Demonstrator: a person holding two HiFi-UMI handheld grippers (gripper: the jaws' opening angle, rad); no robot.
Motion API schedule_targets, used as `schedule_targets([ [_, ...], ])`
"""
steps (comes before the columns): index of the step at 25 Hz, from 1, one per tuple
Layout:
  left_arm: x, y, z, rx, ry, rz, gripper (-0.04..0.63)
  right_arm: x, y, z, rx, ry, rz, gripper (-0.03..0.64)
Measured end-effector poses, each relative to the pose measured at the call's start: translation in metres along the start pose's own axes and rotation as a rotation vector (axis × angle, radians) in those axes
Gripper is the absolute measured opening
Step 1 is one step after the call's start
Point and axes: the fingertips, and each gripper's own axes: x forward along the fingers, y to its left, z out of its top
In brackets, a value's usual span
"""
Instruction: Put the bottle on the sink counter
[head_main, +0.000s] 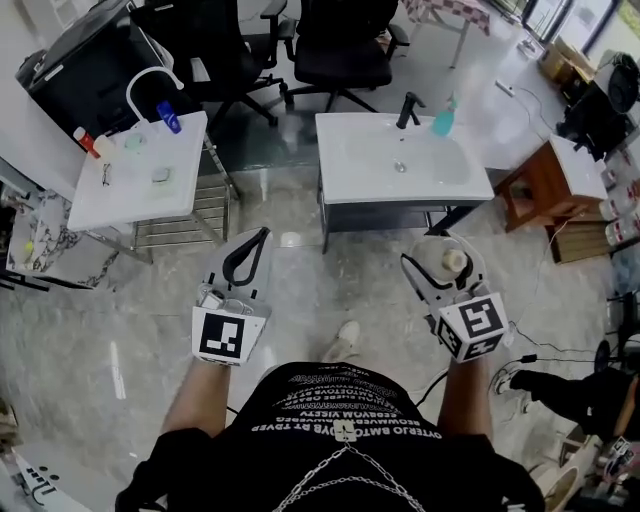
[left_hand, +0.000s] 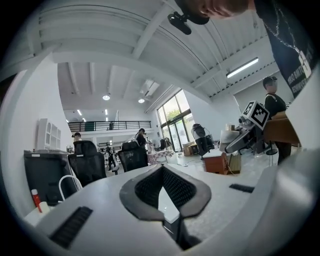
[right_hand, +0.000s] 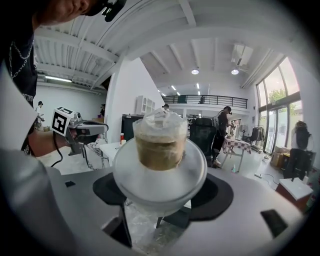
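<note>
My right gripper (head_main: 447, 268) (right_hand: 162, 194) is shut on a clear bottle (head_main: 452, 262) (right_hand: 161, 150) with a tan cap, held at waist height with the cap pointing away from me. The white sink counter (head_main: 352, 185) stands ahead on the floor, its black faucet (head_main: 408, 108) at the back; the bottle is short of its front edge. My left gripper (head_main: 260, 238) (left_hand: 162, 172) is shut with nothing in it, its tips touching, to the left of the counter. In the left gripper view the right gripper (left_hand: 246, 134) with the bottle shows at the right.
A teal bottle (head_main: 443, 118) stands on the counter's back right. A white side table (head_main: 115, 205) with small items is at the left, office chairs (head_main: 345, 45) behind, a wooden stool (head_main: 545, 185) at the right. A person (left_hand: 274, 100) stands nearby.
</note>
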Motion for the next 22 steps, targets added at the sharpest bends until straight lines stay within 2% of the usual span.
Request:
schedule_targets([
  [3,0.032,-0.004,0.011,0.013,-0.029,0.003,0.005,0.017,-0.022,0.004,-0.015,0.001,0.033,0.331],
  [7,0.070,-0.012,0.021,-0.008,-0.049,0.013,0.006,0.033,-0.053,0.006,-0.028,-0.006,0.065,0.331],
  [13,0.110,-0.019,0.032,-0.016,-0.095,0.057,0.005,0.059,-0.096,-0.005,-0.045,-0.006,0.118,0.331],
  [16,0.123,-0.016,0.024,-0.008,-0.069,0.104,0.006,0.083,-0.116,-0.014,-0.035,0.003,0.128,0.331],
  [19,0.125,-0.005,0.009,-0.025,-0.008,0.144,0.006,0.109,-0.126,-0.028,-0.018,0.020,0.143,0.331],
  [22,0.130,0.012,-0.005,-0.015,0.029,0.157,0.005,0.144,-0.128,-0.045,-0.022,0.047,0.161,0.331],
])
